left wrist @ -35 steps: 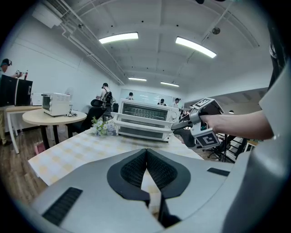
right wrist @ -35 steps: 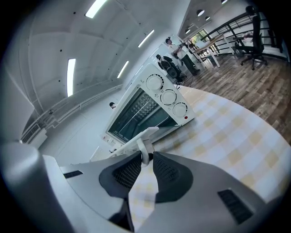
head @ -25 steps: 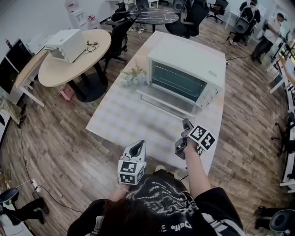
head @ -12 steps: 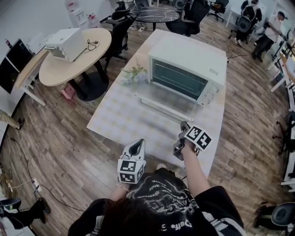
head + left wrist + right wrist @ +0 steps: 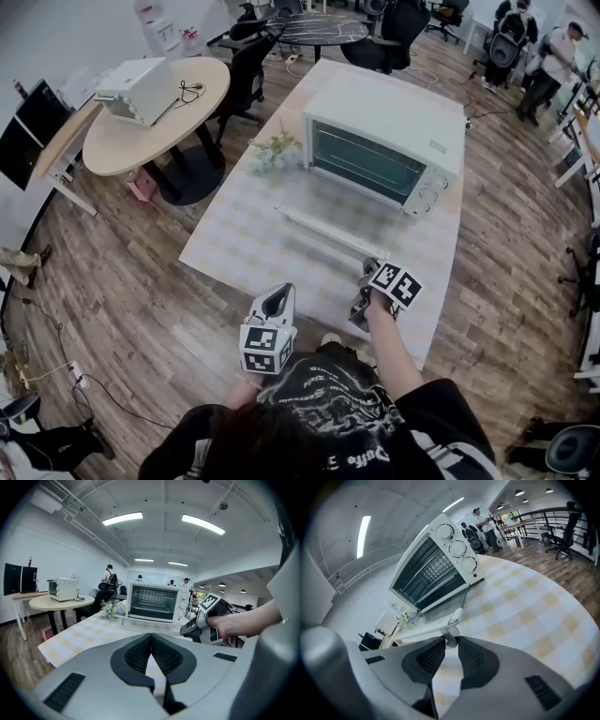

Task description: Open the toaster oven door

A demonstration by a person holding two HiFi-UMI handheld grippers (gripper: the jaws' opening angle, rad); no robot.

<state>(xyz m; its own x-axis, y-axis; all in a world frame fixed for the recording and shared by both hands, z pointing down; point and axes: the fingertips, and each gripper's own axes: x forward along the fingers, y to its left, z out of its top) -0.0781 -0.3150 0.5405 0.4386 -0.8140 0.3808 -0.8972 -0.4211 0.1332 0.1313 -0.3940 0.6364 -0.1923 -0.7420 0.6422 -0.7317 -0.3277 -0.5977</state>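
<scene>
The white toaster oven (image 5: 384,131) stands at the far end of the checked table (image 5: 244,244). Its glass door (image 5: 342,208) hangs down nearly flat toward me, and its white handle bar (image 5: 319,230) runs along the front edge. My right gripper (image 5: 367,270) is at the handle's right end; in the right gripper view the jaws (image 5: 451,640) are closed on the handle's end post (image 5: 451,637). My left gripper (image 5: 278,300) hovers off the table's near edge, its jaws (image 5: 151,637) shut with nothing between them.
A small bunch of flowers (image 5: 274,150) lies left of the oven. A round wooden table (image 5: 141,127) with a white appliance (image 5: 141,89) stands at the left, with office chairs behind it. People stand at the far right.
My right gripper has drawn back toward me with the handle, and the door has swung further down. The left gripper has stayed put.
</scene>
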